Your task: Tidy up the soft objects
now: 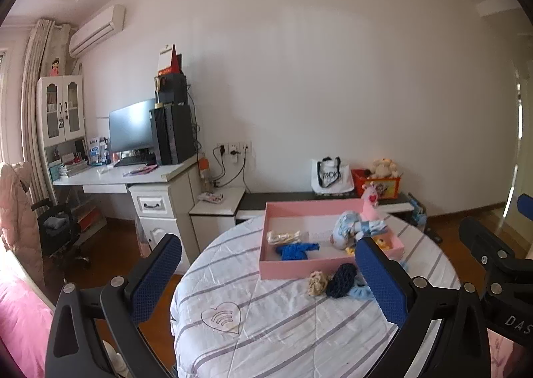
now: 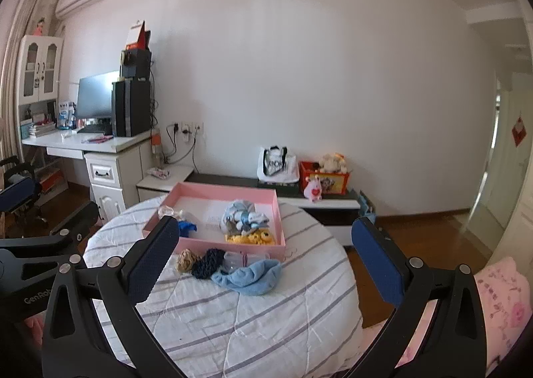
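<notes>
Pink tray (image 2: 186, 238) sits on far part of round table w/ striped white quilt (image 2: 266, 328); all places below relative to that tray.

Inside tray: blue knit piece (image 1: 294, 250) near front wall, left half; pale crinkly item (image 1: 283, 237) just behind it. Light-blue/white soft bundle (image 2: 245, 216) in right half; yellow knit piece (image 2: 253, 238) against front wall, just below bundle. Pink plush (image 1: 369, 206) upright at far right corner in left wrist view; cannot tell if inside or behind tray.

Outside tray, just in front of front wall, on quilt: tan scrunchie (image 2: 185, 261), dark navy knit scrunchie (image 2: 207, 263) touching it on the right, then clear plastic item (image 2: 243, 258) and light-blue cloth (image 2: 248, 278), cloth lying partly under the plastic and touching navy one.

Left gripper (image 1: 266, 281) well in front of tray, above quilt, fingers spread wide, nothing between blue pads (image 1: 156, 274). Right gripper (image 2: 266, 268) likewise in front of tray, spread wide, holding nothing, pads (image 2: 376, 264) flanking loose pile from the camera's angle.

Beyond tray: low dark bench w/ white tote bag (image 2: 278, 164), red box (image 2: 324, 178) w/ plush toys on top. Far left of tray: white desk (image 1: 133, 174) w/ monitor (image 1: 131, 126), PC tower, cabinet above. AC unit (image 1: 98, 29) high on wall.
</notes>
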{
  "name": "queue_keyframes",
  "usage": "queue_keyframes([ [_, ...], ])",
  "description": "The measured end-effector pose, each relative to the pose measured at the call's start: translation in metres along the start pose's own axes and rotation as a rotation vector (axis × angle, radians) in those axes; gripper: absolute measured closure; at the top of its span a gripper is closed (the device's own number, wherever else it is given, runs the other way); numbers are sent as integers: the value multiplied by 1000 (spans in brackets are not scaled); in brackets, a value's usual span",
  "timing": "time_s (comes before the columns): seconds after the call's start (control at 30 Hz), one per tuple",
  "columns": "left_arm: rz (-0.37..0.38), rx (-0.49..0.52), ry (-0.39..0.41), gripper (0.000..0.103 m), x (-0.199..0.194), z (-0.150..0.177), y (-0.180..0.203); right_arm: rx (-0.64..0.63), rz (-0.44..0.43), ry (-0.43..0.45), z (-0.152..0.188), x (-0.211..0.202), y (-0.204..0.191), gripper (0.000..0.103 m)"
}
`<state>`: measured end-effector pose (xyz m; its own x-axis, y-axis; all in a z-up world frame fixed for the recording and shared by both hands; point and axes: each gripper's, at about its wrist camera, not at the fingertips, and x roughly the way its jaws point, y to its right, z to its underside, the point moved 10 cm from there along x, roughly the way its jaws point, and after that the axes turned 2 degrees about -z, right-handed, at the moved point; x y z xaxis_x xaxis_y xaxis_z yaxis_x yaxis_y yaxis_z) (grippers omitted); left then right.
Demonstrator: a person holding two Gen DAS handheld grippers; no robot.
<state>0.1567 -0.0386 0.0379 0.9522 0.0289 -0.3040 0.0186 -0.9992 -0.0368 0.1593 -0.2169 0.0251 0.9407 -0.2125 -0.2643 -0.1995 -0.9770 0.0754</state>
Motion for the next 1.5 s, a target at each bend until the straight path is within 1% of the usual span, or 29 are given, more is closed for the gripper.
queue_keyframes([
  [0.2,-6,11,-71,0,24,12,-1,11,-3,-73,19,26,-2,0],
  [0.37,-20,23,-151,0,52,24,-2,26,-2,-140,37,51,-1,0],
  [0.6,-18,26,-243,0,93,39,-2,73,5,-249,66,92,6,0],
  [0.9,-6,32,-366,0,156,71,-1,70,6,-404,108,147,0,0],
  [1.1,-19,42,-444,0,200,93,-4,76,13,-490,130,178,-2,0],
  [1.2,-26,56,-458,0,215,98,-4,88,11,-529,141,191,-3,0],
  [1.33,0,48,-488,0,232,107,-1,96,4,-571,153,205,-6,0],
  [1.43,-10,57,-501,0,242,114,-2,103,-24,-595,161,213,-10,0],
  [1.5,-4,57,-513,0,245,118,-2,112,-33,-602,164,216,-11,0],
])
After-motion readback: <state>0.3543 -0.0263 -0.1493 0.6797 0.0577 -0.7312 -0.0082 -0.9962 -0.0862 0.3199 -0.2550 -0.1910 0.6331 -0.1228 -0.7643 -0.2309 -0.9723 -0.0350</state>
